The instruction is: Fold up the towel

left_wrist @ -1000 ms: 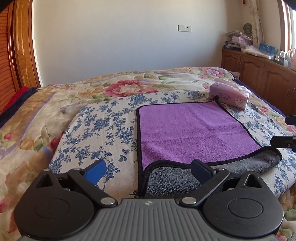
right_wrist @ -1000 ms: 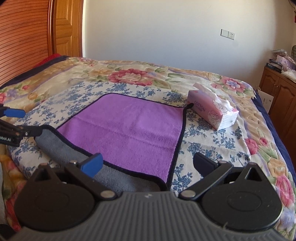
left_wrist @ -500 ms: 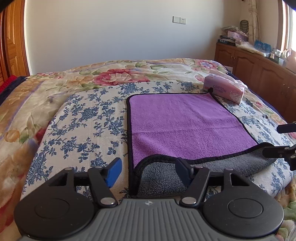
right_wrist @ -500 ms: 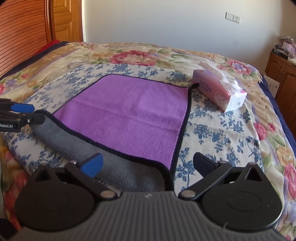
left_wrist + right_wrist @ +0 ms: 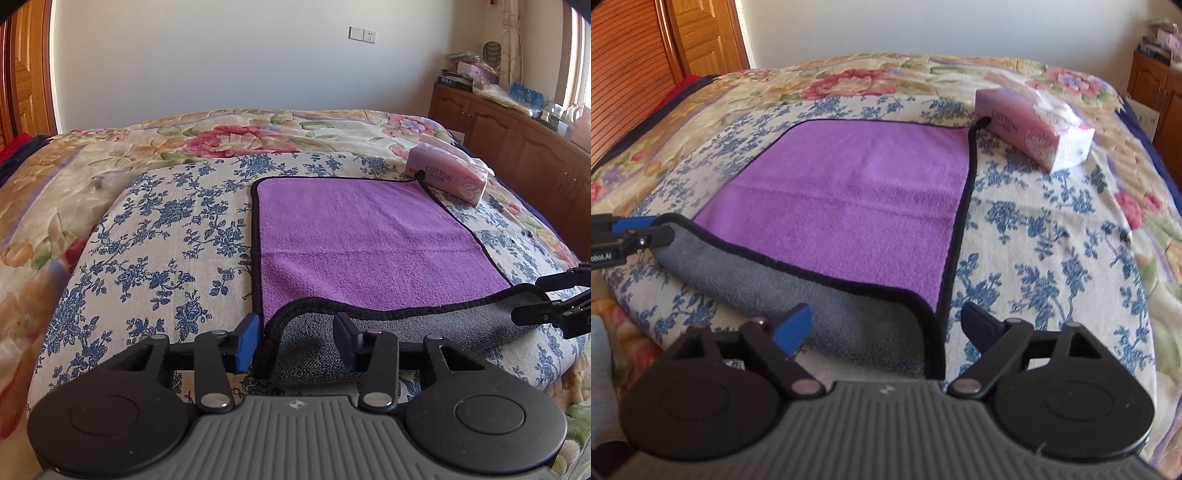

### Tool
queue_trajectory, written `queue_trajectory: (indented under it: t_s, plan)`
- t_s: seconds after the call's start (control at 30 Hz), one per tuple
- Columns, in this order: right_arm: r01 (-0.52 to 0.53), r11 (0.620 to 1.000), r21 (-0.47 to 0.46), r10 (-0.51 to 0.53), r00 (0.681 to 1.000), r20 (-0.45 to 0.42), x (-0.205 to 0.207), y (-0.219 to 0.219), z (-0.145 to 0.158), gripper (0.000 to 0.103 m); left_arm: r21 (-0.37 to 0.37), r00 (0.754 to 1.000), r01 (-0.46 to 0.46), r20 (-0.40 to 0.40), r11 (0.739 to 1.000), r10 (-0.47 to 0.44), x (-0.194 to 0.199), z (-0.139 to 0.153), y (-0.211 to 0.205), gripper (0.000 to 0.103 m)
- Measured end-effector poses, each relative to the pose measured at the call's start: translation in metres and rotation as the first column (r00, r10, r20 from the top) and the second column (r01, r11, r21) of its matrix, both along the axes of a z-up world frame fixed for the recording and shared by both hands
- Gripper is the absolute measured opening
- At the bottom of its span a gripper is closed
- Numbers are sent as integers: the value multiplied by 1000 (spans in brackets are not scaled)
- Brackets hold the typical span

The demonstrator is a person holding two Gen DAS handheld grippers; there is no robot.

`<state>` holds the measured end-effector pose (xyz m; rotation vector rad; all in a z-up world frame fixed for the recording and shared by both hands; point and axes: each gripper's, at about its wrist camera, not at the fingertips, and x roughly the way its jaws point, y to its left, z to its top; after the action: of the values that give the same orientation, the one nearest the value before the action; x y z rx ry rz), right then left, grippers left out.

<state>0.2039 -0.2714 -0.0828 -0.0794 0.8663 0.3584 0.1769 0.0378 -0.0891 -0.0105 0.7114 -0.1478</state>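
A purple towel point(image 5: 362, 240) with a black hem lies flat on the bed. Its near edge is turned over, showing the grey underside point(image 5: 424, 332). It also shows in the right wrist view point(image 5: 849, 199). My left gripper point(image 5: 295, 339) is open with its jaws around the near left corner of the towel. My right gripper point(image 5: 886, 325) is open with its jaws around the near right corner. Each gripper shows at the side of the other's view, the right point(image 5: 554, 302) and the left point(image 5: 631, 232).
A pink tissue pack point(image 5: 448, 177) lies at the towel's far right corner, also in the right wrist view point(image 5: 1034, 129). The bed has a floral quilt point(image 5: 166, 236). A wooden cabinet point(image 5: 517, 136) stands on the right, a wooden door point(image 5: 701, 37) on the left.
Both grippers have moved forward and down over the towel's near corners. The left jaws have narrowed around the left corner. The right jaws stay wide.
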Motion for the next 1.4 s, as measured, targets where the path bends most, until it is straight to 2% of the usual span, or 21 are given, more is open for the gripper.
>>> queue_trajectory:
  t_s: [0.2, 0.43, 0.57, 0.77, 0.93, 1.0, 1.1, 1.17, 1.4]
  plan:
    - [-5, 1000, 27, 6, 999, -36, 1, -2, -2, 79, 9, 1000, -3, -15, 1000, 3, 0, -3, 0, 47]
    - [-13, 999, 45, 15, 999, -42, 1, -3, 0, 65, 14, 1000, 3, -19, 1000, -3, 0, -3, -1, 32]
    - [-8, 999, 45, 10, 999, -38, 1, -5, 0, 56, 9, 1000, 5, -15, 1000, -5, -1, -2, -2, 28]
    - [-8, 999, 36, 9, 999, -39, 1, -6, 0, 30, 13, 1000, 5, -18, 1000, -5, -1, -1, -3, 28]
    - [-6, 999, 33, 7, 1000, -30, 1, -8, 1, 19, 14, 1000, 7, -18, 1000, -7, -2, -2, -3, 28]
    - [0, 1000, 29, 1, 1000, -25, 1, -9, 1, 10, 11, 1000, 10, -17, 1000, -10, -2, -2, -4, 24]
    - [10, 999, 35, -9, 1000, -18, 1, -11, 2, 9, 11, 1000, 10, -15, 1000, -10, -2, -2, -4, 20]
    - [9, 999, 34, -9, 1000, -9, 1, -10, 3, 5, 12, 1000, 11, -15, 1000, -11, -2, -2, -4, 13]
    - [12, 999, 42, -12, 1000, 20, 0, -11, 7, 4, 4, 1000, 15, -4, 1000, -15, -4, 1, -5, 8]
